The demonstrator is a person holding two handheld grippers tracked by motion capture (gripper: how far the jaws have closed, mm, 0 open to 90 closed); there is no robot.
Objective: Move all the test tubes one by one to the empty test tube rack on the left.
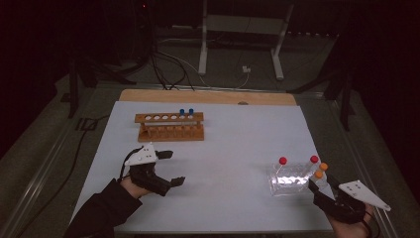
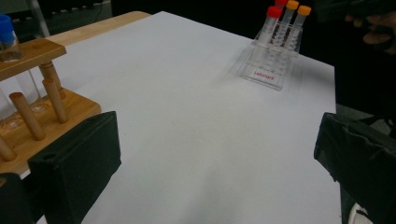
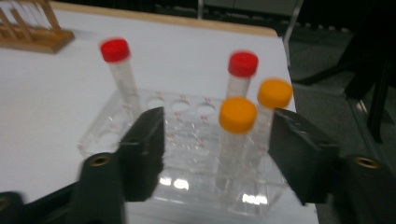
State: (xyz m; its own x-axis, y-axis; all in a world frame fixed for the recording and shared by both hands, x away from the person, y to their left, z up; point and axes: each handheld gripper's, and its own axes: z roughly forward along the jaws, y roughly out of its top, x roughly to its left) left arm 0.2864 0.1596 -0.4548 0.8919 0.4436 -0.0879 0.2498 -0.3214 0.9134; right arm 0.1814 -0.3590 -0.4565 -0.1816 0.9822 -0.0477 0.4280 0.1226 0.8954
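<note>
A clear plastic rack (image 1: 289,182) near the table's right edge holds two red-capped tubes (image 1: 283,160) and two orange-capped tubes (image 1: 323,166). My right gripper (image 1: 323,184) reaches that rack's near right corner. In the right gripper view the nearer orange-capped tube (image 3: 237,116) stands between its jaws; a wide gap shows on the left and a narrow one on the right, so the pads do not press it. My left gripper (image 1: 172,167) rests open on the white table cover with nothing between its jaws. Just beyond it stands a wooden rack (image 1: 170,126) holding two blue-capped tubes (image 1: 186,112).
The white cover (image 1: 228,144) lies over a wooden table whose far edge (image 1: 208,96) shows. The right table edge runs close beside the clear rack. Dark floor, cables and a white stand's legs (image 1: 277,49) lie beyond. In the left gripper view the wooden rack (image 2: 28,56) is at the left.
</note>
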